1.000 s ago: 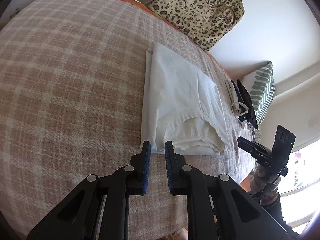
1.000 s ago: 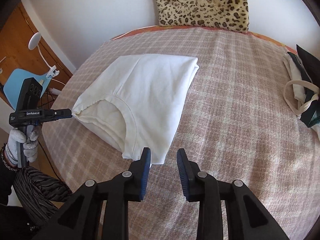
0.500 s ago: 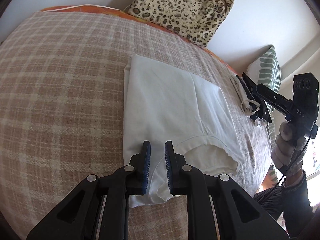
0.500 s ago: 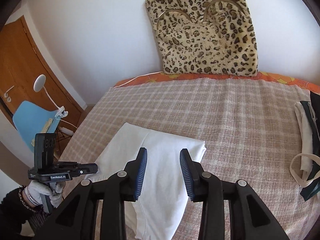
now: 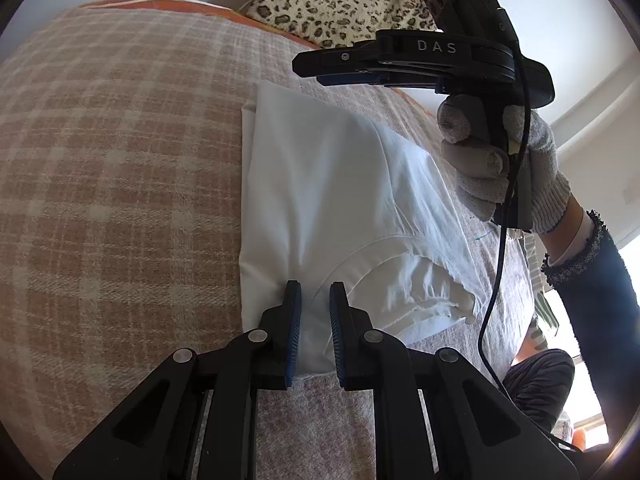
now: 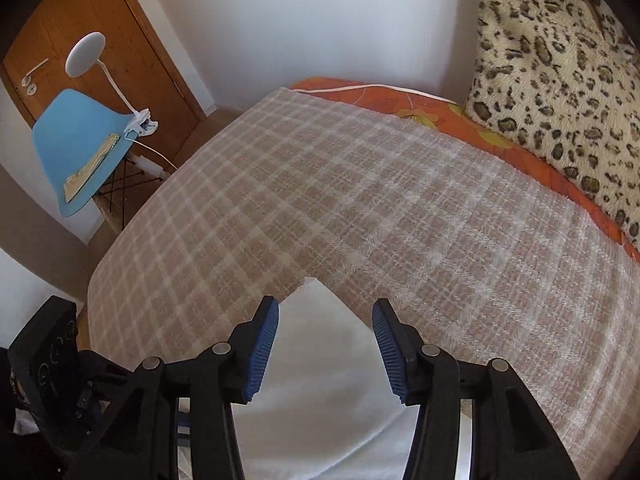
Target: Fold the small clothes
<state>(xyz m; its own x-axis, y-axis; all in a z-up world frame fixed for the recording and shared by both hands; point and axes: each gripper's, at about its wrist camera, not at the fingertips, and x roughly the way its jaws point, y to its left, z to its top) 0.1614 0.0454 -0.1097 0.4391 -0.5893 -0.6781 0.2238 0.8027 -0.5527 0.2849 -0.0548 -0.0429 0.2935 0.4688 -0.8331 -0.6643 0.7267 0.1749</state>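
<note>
Checked beige blanket covers the bed, with a leopard-print bag leaning on the wall behind; what it contains cannot be seen. On the blanket lies the folded white garment. The left gripper stands narrow at its near edge, a bit of cloth seemingly between its pads. The right gripper is opening above the garment's far corner, pads clear of the fabric. A second ago it hung beside the garment's near hem; now its gloved hand reaches across the garment.
</note>
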